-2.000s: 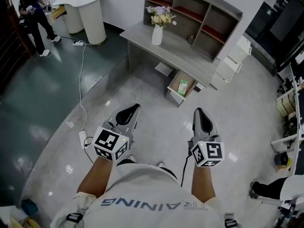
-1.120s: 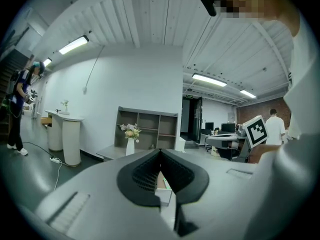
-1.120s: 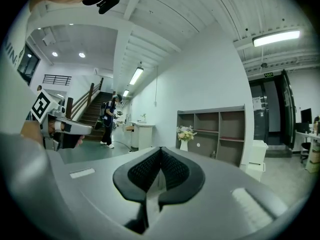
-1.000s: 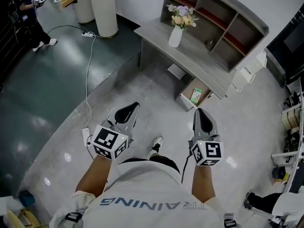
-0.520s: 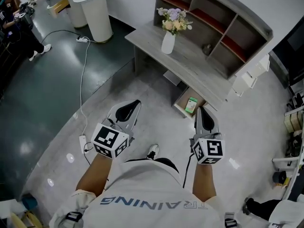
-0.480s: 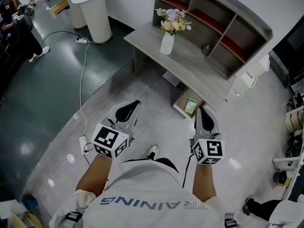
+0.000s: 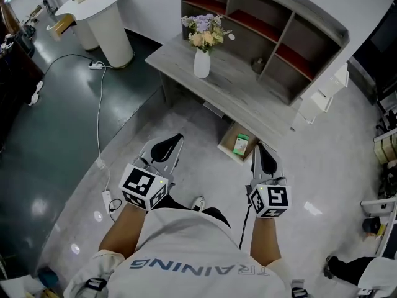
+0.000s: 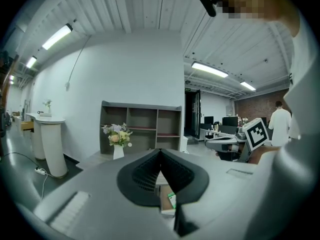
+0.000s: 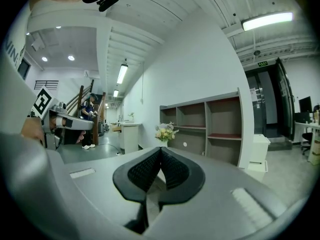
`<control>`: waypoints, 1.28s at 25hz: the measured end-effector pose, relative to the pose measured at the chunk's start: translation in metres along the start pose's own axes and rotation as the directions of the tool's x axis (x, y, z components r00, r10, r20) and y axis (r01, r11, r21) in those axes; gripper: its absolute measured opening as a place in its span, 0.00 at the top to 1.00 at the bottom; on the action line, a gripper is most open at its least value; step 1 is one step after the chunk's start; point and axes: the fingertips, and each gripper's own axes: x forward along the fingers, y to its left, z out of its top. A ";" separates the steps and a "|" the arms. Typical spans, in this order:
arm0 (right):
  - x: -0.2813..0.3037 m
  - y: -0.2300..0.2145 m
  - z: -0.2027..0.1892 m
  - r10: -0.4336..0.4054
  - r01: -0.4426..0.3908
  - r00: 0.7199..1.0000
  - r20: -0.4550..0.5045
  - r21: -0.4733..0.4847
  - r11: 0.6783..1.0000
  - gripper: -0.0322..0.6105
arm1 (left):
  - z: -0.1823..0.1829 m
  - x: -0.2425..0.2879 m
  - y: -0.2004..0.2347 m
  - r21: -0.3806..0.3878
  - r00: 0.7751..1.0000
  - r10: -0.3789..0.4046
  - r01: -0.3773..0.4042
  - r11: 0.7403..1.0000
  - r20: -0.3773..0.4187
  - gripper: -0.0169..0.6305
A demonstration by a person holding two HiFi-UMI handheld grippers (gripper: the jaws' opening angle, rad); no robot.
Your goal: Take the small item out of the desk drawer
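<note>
A grey desk [image 7: 242,92] stands ahead of me. Its low drawer [image 7: 228,149] is pulled open over the floor. A small green and white item [image 7: 240,144] lies inside it. My left gripper [image 7: 169,145] is shut with nothing in it, well left of the drawer. In the left gripper view the jaws [image 8: 160,152] meet, and the green item [image 8: 171,200] shows below them. My right gripper [image 7: 264,156] is shut and empty, just right of the drawer in the head view. The right gripper's [image 9: 160,150] pads touch.
A white vase of flowers [image 7: 201,59] stands on the desk, with a shelf unit [image 7: 273,36] behind it. A white cabinet [image 7: 319,101] is at the right. A cable and power strip [image 7: 105,198] lie on the floor at the left, near a round white stand [image 7: 102,17].
Both grippers have come forward towards the desk as the person walks. The open drawer now lies close ahead between them. Both stay shut.
</note>
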 end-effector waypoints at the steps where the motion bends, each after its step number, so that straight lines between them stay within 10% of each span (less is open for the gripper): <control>1: 0.003 -0.004 -0.003 -0.008 0.008 1.000 -0.008 0.002 1.000 0.92 | -0.001 0.007 0.001 -0.005 1.000 -0.007 0.007 1.000 -0.004 0.98; 21: 0.134 -0.026 0.014 -0.283 0.283 0.958 -0.044 0.008 0.959 0.92 | 0.023 0.164 0.117 0.012 0.950 -0.313 0.313 0.950 -0.003 0.98; 32: 0.144 -0.022 0.011 -0.515 0.519 0.853 -0.084 0.024 0.855 0.92 | 0.019 0.217 0.138 0.031 0.841 -0.539 0.541 0.840 -0.052 0.98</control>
